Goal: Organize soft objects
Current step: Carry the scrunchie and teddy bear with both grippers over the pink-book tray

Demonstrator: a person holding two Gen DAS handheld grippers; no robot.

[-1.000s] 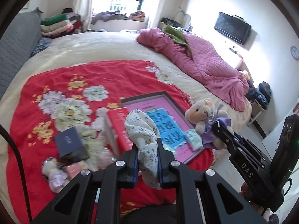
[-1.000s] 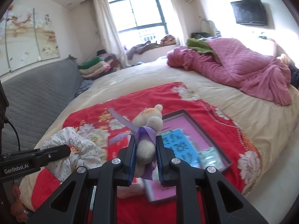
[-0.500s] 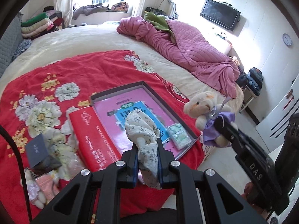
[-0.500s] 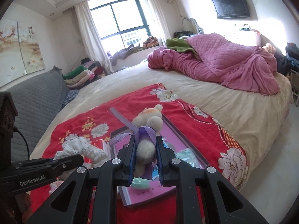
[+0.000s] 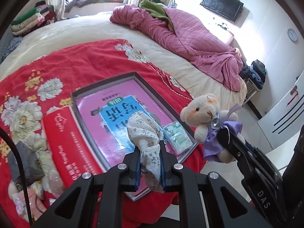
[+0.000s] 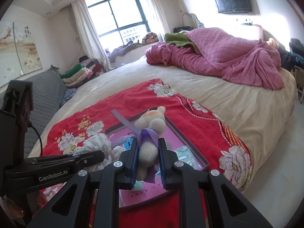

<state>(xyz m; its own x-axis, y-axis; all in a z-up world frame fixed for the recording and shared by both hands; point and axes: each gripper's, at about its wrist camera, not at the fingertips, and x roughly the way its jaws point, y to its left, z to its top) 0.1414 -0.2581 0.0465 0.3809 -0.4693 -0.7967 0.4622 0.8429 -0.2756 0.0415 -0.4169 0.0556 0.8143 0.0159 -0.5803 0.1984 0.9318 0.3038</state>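
Observation:
My left gripper (image 5: 150,153) is shut on a white floral cloth scrunchie (image 5: 145,131) and holds it above the near end of a grey-rimmed box (image 5: 150,87) lined with a pink and blue booklet. My right gripper (image 6: 147,151) is shut on a cream teddy bear (image 6: 152,125) with a purple bow, held above the same box (image 6: 191,144). The bear also shows in the left wrist view (image 5: 206,114), to the right of the box. The scrunchie shows in the right wrist view (image 6: 96,144), left of the bear.
A red floral blanket (image 5: 79,60) covers the bed's near part. On it lie a red pack (image 5: 64,138), a dark small box (image 5: 22,161), a tissue packet (image 5: 177,135) inside the box, and small plush items (image 5: 22,199). A pink quilt (image 5: 190,38) lies far right.
Both grippers have moved right and forward over the box, each still holding its object. The box now lies more directly under them.

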